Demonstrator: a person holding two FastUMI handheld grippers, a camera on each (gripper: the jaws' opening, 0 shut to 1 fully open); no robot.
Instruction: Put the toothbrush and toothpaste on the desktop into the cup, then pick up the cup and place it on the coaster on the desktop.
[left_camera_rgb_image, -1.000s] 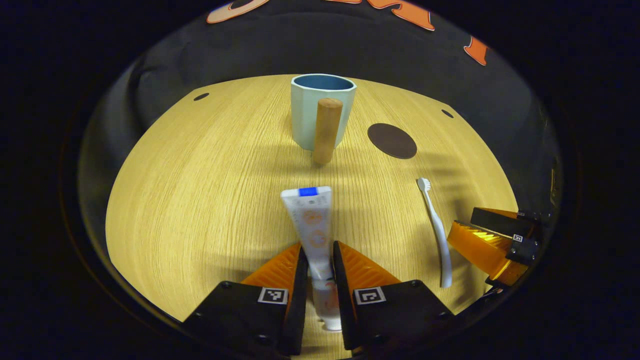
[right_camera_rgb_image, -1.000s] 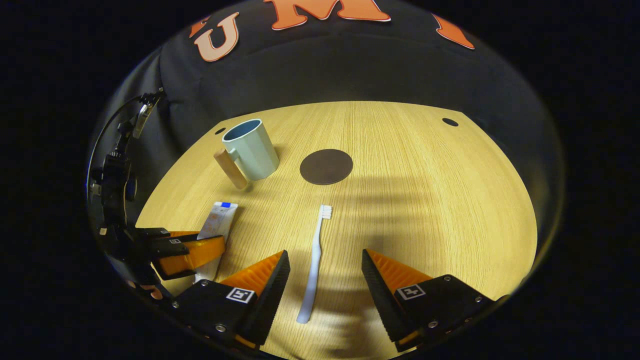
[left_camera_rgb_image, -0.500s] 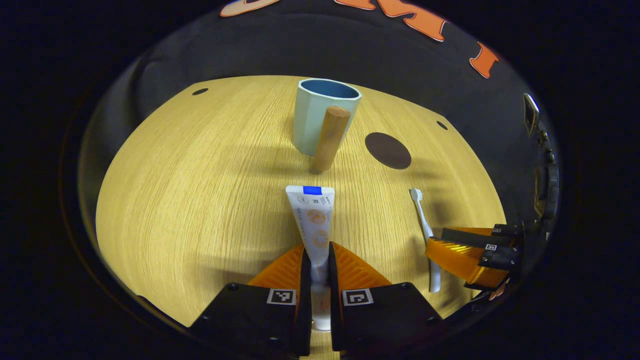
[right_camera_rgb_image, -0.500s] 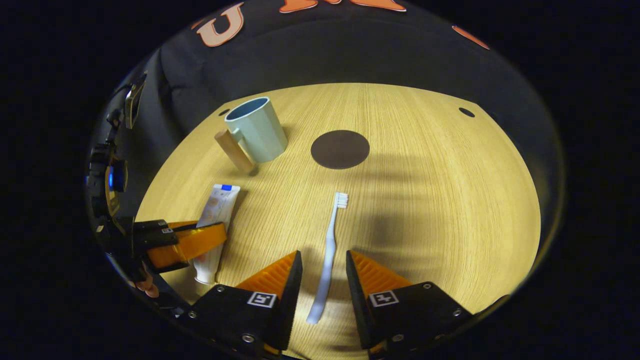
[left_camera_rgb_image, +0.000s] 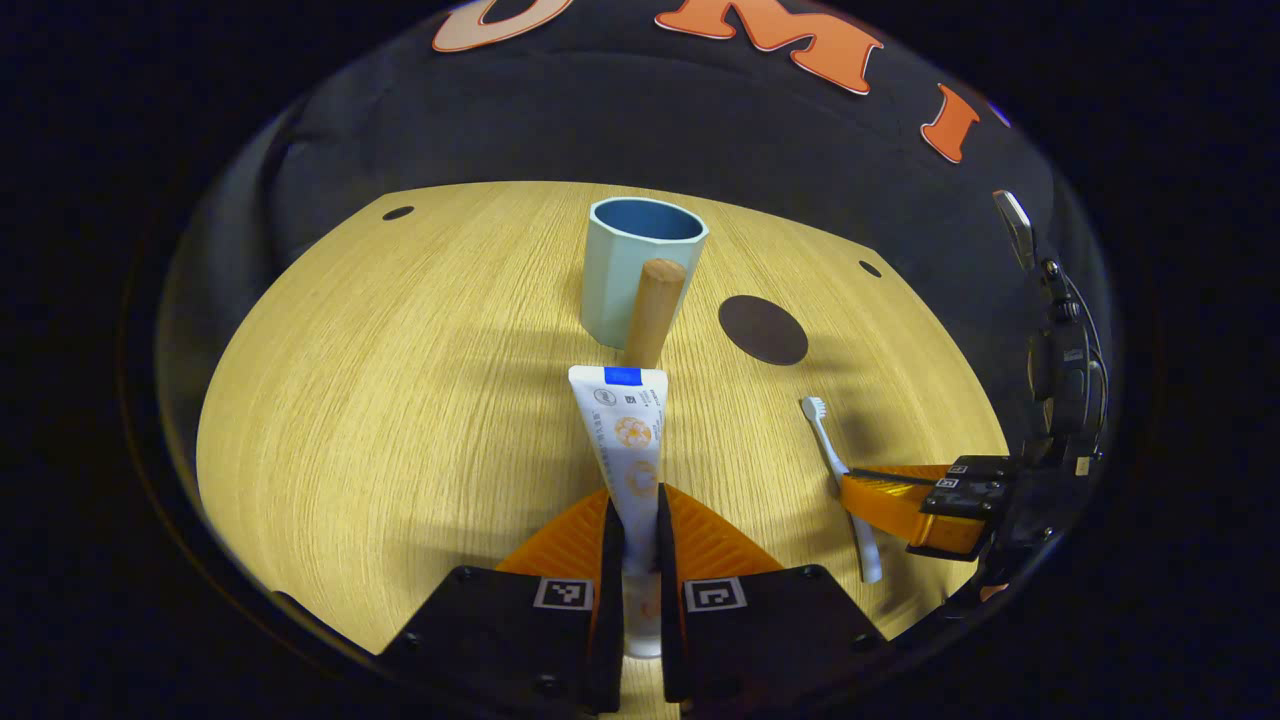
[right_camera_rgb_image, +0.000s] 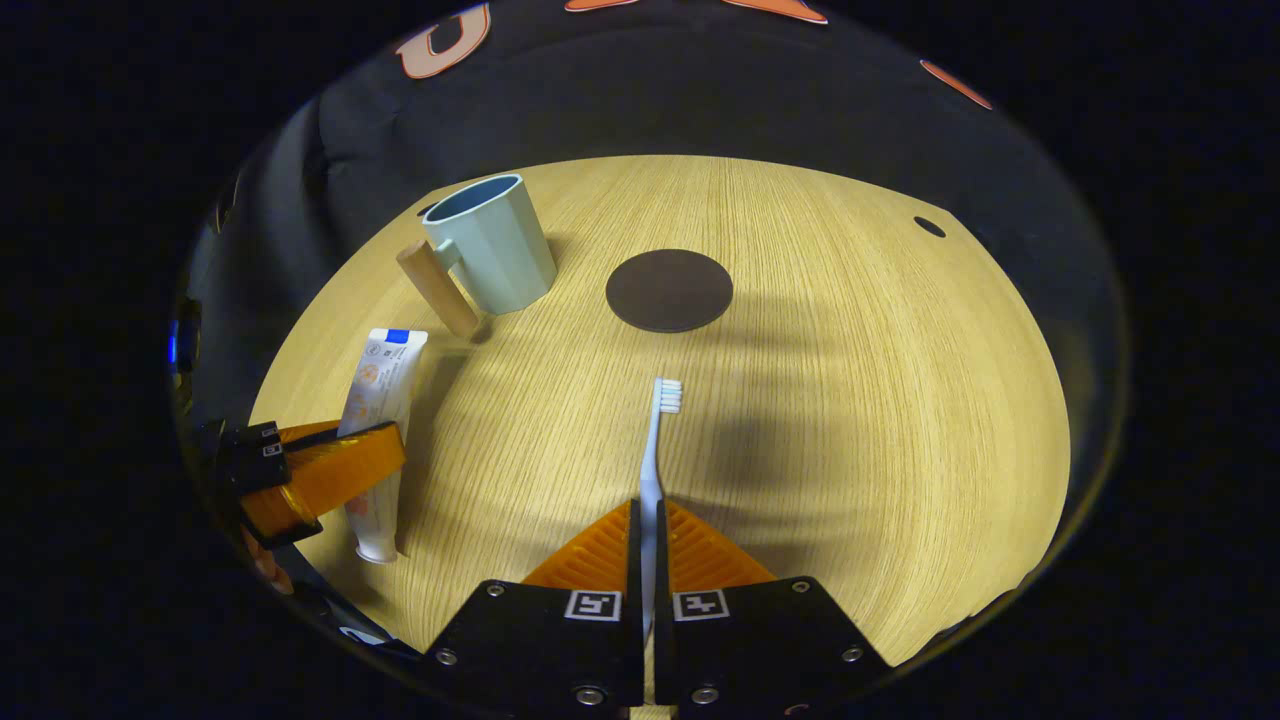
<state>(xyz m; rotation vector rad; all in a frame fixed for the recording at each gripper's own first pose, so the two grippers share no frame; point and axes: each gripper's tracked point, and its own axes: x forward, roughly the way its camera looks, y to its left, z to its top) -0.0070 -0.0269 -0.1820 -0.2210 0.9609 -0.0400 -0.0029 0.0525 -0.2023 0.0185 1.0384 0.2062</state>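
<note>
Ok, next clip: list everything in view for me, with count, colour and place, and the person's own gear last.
cup: 1, pale blue-green with a wooden handle, upright at the far left of the desktop.
coaster: 1, dark brown, round, flat on the desktop right of the cup, nothing on it.
toothpaste: 1, white tube with a blue band, its lower part clamped between the left tongs.
toothbrush: 1, white, handle clamped between the right tongs, bristle end pointing away.
desktop: 1, light wood grain, with small dark holes near its far corners.
left tongs: 1 pair, orange fingers on black mounts, shut on the toothpaste.
right tongs: 1 pair, same colours, shut on the toothbrush.
</note>
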